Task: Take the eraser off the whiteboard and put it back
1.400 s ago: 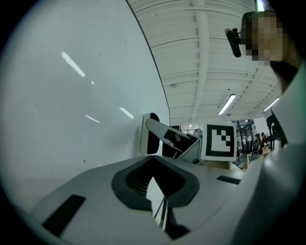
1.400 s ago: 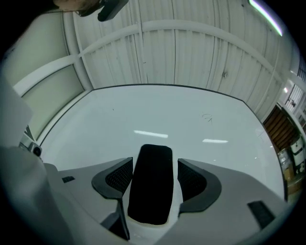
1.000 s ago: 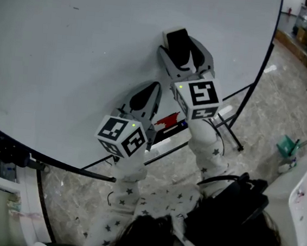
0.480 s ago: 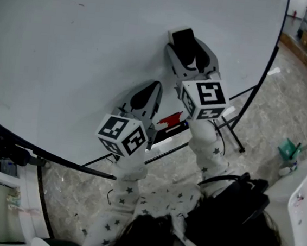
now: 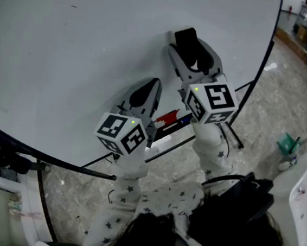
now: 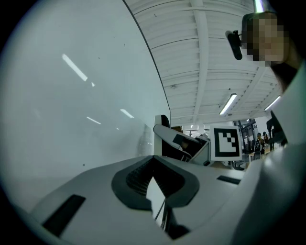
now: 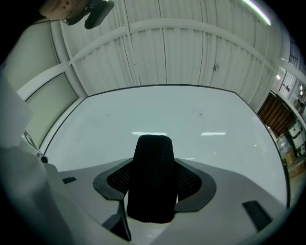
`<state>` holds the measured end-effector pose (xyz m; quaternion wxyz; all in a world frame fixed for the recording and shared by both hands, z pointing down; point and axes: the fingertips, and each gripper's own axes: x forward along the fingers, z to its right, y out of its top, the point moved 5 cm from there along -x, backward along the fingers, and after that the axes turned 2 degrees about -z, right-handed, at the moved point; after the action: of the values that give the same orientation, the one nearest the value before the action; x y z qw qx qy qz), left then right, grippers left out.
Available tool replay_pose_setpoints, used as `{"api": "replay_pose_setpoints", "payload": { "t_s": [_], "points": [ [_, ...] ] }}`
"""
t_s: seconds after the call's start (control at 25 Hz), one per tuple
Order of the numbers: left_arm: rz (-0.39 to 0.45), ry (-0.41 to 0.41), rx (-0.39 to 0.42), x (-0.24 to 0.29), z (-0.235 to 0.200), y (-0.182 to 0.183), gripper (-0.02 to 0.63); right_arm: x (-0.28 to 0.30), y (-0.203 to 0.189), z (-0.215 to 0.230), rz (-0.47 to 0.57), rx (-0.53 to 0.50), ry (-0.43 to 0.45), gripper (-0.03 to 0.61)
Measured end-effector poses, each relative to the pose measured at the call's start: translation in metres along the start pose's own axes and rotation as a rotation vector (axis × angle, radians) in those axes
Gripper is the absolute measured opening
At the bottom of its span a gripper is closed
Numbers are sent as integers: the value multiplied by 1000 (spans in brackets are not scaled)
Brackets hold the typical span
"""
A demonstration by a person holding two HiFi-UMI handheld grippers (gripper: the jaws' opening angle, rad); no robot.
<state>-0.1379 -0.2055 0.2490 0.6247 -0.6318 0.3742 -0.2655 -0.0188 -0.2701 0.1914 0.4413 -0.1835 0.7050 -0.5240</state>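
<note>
A black eraser [image 5: 185, 40] sits between the pads of my right gripper [image 5: 191, 47], which is shut on it close to the whiteboard [image 5: 85, 47]. In the right gripper view the eraser [image 7: 153, 177] stands upright between both pads of the right gripper [image 7: 154, 181], with the board [image 7: 201, 119] behind it. I cannot tell whether the eraser touches the board. My left gripper [image 5: 149, 89] is lower left of it, shut and holding nothing, its tip near the board. The left gripper view shows the left gripper [image 6: 154, 167] with its pads together.
A ledge under the board holds a red marker [image 5: 167, 117] and a blue one. The board's black stand legs [image 5: 232, 130] spread over the stone floor. A green object [image 5: 287, 145] lies on the floor at right. A black bag [image 5: 238, 202] hangs by the person's body.
The right gripper, with the eraser in it, has shifted slightly to the right along the board and rolled a little. The left gripper has stayed in place.
</note>
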Motion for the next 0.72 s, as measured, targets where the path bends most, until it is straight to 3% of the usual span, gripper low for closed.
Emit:
{"api": "replay_pose_setpoints", "payload": {
  "t_s": [0.2,0.44,0.72],
  "points": [
    [5,-29,-19,10,-9,2,2,-4,-6,1,-30,12,-4,258],
    [-8,-75,-10,27,49,1,2,-62,20,27,-28,19,-26,258],
    [-43,-99,-11,41,52,-3,2,-73,19,31,-46,23,-37,258]
  ]
}}
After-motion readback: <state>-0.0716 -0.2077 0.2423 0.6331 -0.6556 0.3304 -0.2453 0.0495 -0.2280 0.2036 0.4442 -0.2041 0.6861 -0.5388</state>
